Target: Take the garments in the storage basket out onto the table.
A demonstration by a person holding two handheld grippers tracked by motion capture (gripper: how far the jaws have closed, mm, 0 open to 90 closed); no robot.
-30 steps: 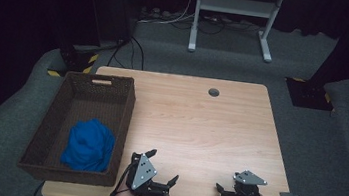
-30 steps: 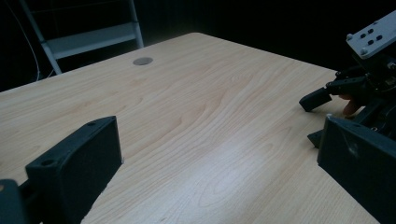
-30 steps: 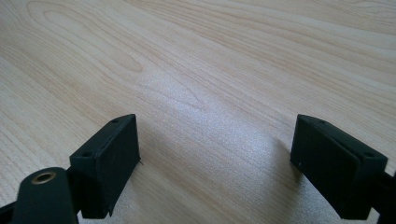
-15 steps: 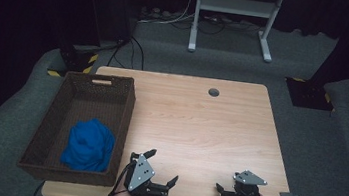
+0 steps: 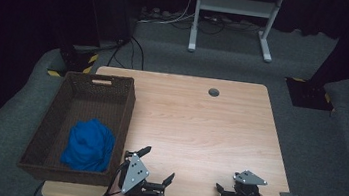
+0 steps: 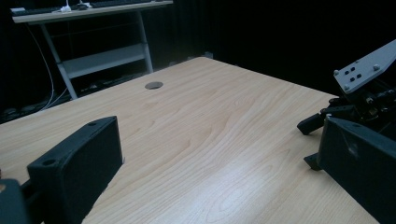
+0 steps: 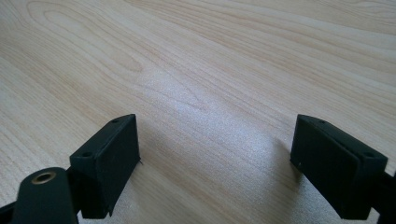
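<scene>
Two claws, left gripper (image 5: pixel 158 165) and right gripper (image 5: pixel 221 192), both wide, holding nothing, low over bare table (image 5: pixel 199 126). Blue cloth (image 5: pixel 88 144) inside basket (image 5: pixel 114 83), just beyond left claw's outer side. Likely snag: jaw clipping basket wall on reach-in.

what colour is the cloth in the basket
Bright blue; the cloth shows best in the high view, bunched in the brown woven basket.

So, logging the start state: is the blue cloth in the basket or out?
In: the cloth lies bunched inside the basket.
</scene>
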